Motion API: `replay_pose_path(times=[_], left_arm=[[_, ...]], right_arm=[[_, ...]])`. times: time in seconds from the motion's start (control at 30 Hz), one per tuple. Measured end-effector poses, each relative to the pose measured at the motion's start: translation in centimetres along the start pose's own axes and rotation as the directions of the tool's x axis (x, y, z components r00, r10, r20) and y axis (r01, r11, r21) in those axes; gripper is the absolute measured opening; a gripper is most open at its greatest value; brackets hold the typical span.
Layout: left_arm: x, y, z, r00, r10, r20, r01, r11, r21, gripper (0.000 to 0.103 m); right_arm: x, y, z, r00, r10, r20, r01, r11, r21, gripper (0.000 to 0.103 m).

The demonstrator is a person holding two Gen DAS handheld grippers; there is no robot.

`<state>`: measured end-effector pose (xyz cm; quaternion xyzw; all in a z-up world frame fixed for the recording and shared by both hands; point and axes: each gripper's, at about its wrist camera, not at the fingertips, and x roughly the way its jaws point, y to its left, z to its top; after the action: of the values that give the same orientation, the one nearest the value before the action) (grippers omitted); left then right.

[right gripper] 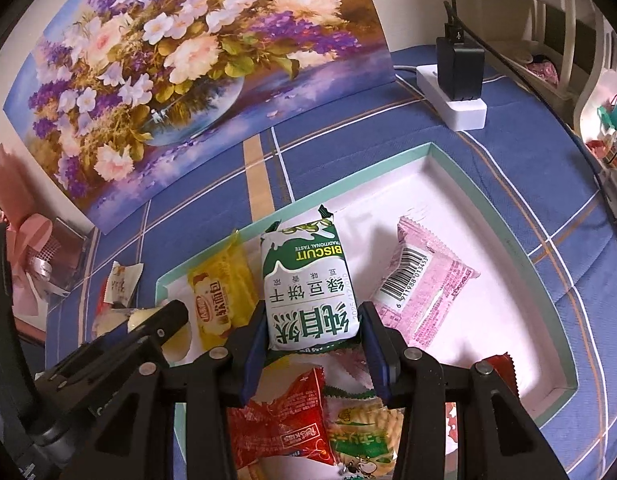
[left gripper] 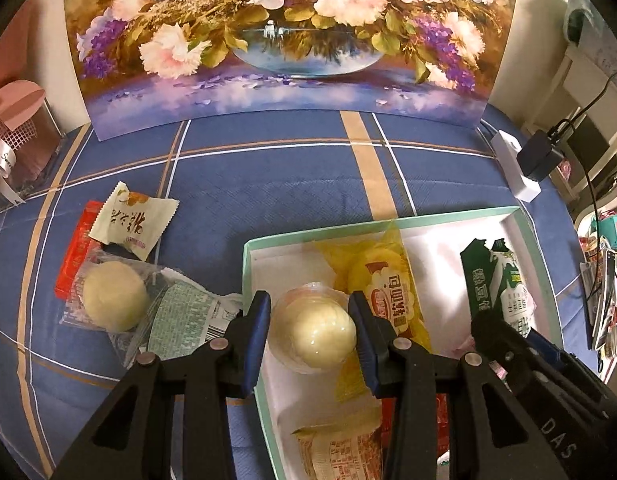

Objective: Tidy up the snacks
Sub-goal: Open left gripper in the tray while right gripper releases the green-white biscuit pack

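A blue checked cloth (left gripper: 268, 184) is spread before a flower painting (left gripper: 284, 36). On it a white box (right gripper: 436, 160) is placed. The left gripper (left gripper: 310, 330) is closed around a round pastry (left gripper: 322, 334) over the box's left edge; the right gripper (right gripper: 312, 344) is clamped on a green biscuit pack (right gripper: 306, 288) inside.

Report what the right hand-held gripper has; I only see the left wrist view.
Observer: The right hand-held gripper is shut on the green biscuit packet, above the box.
Operator: Tell me what lies right of that packet.
Observer: A pink packet with its barcode up, on the box floor.
Operator: Name what's under that gripper.
Observer: A red packet and a green-yellow snack bag, side by side.
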<state>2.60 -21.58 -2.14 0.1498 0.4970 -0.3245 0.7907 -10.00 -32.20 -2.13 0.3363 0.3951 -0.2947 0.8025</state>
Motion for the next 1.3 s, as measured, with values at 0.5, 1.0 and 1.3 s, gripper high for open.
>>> replay_pose_path(times=[0.5, 1.0, 1.3], left_arm=[[-2.5, 1.0, 0.7, 1.0, 0.021, 0.017, -0.02, 0.999, -0.044, 0.043], [-3.4, 4.7, -0.1, 0.973, 0.222, -0.062, -0.229, 0.966, -0.118, 0.087], [-5.4, 5.2, -1.0, 0.967, 0.244, -0.073, -0.252, 0.957, -0.145, 0.093]], right_arm=[[-0.6, 0.1, 0.0, 1.0, 0.0, -0.004, 0.0, 1.0, -0.009, 0.047], [-1.1, 0.9, -0.8, 0.997, -0.05, -0.063, 0.047, 0.998, -0.046, 0.073], [-2.5, 1.9, -2.0, 0.996, -0.06, -0.072, 0.053, 0.995, -0.089, 0.089]])
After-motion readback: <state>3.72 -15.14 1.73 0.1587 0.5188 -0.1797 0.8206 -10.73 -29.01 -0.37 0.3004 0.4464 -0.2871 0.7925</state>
